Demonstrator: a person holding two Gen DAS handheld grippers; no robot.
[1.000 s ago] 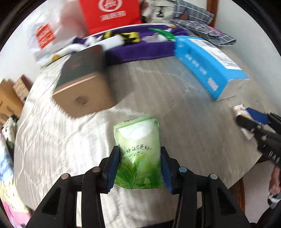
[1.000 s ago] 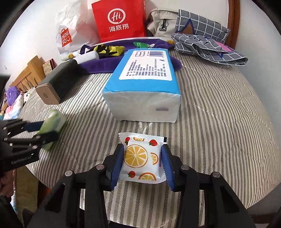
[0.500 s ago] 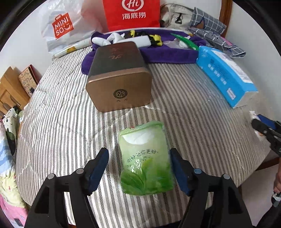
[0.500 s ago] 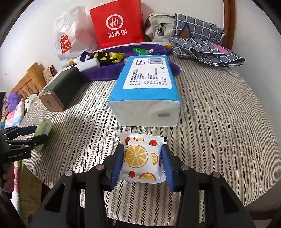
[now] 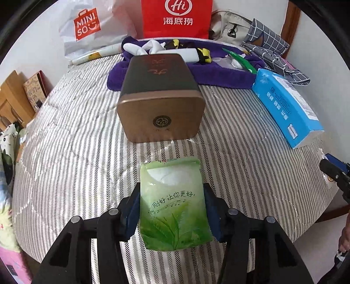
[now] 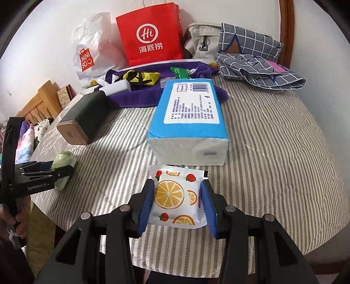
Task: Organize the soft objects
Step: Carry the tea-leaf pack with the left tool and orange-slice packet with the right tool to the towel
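Observation:
A green tissue pack (image 5: 172, 196) with a leaf print lies on the striped cover (image 5: 65, 142), just in front of a brown box (image 5: 161, 109). My left gripper (image 5: 172, 207) is around it; its jaws are closing and both blue pads touch the pack's sides. The right wrist view shows that gripper (image 6: 63, 166) at the left edge, with the green pack (image 6: 63, 159) in it. My right gripper (image 6: 178, 201) is shut on a white tissue pack with orange and strawberry prints (image 6: 175, 192), close in front of a big blue tissue pack (image 6: 190, 118).
A purple towel (image 5: 218, 74) with small items lies at the back. Behind it stand a red paper bag (image 5: 177, 17), a white plastic bag (image 5: 87, 28) and checked cloth bags (image 6: 251, 63). The cover's rounded edge runs near both grippers. A hand (image 6: 13, 220) holds the left gripper.
The left jaws opened wide around the green pack, then came back onto its sides. The left view swung to face the brown box. The right gripper kept still on its pack.

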